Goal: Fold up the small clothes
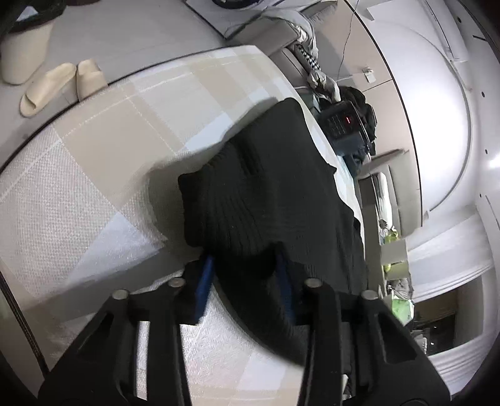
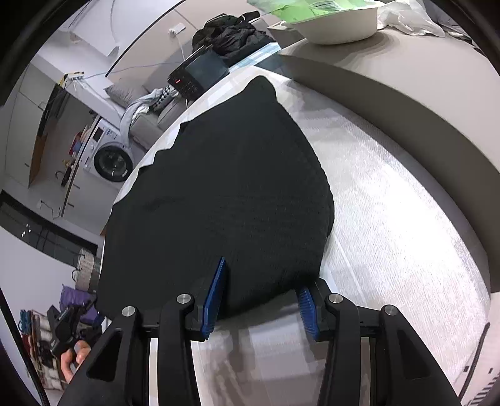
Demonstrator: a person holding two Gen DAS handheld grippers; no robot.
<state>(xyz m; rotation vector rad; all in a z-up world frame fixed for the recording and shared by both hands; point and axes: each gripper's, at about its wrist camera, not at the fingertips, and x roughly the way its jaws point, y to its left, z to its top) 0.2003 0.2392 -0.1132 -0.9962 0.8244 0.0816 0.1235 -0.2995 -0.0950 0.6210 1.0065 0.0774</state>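
Item: black knit garment point(image 2: 225, 187), ribbed weave, lying on a checked beige-and-white cloth point(image 1: 93, 175) that covers the table; in the right wrist view its broad dark panel spreads from the claw up toward the far edge of the table, one side hanging past the table's left border; in the left wrist view a folded part with a thick rolled hem lies across the cloth, the rest running off to the right.

Left claw point(image 1: 247, 281): blue pads point(image 1: 204, 281) partly open; a fold of the garment lies between them and drapes over the right-hand pad, which is mostly hidden; whether the pads press the cloth cannot be told, though a gap shows beside the left pad.

Right claw point(image 2: 261, 296): blue pads point(image 2: 215, 293) standing well apart; the near hem of the garment sits between them, close against the left pad, the right pad clear of it with bare cloth showing; no grip evident.

Surroundings: dark device with a keypad and red display point(image 2: 198, 75) at the far end of the table; heap of dark clothing point(image 2: 234, 34) behind it; white bowl point(image 2: 340, 23) on a raised beige surface; washing machine point(image 2: 109, 153) on the floor side; pale slippers point(image 1: 59, 86) on the floor; a person's hand point(image 2: 70, 359) at the lower left, holding the other tool's handle.
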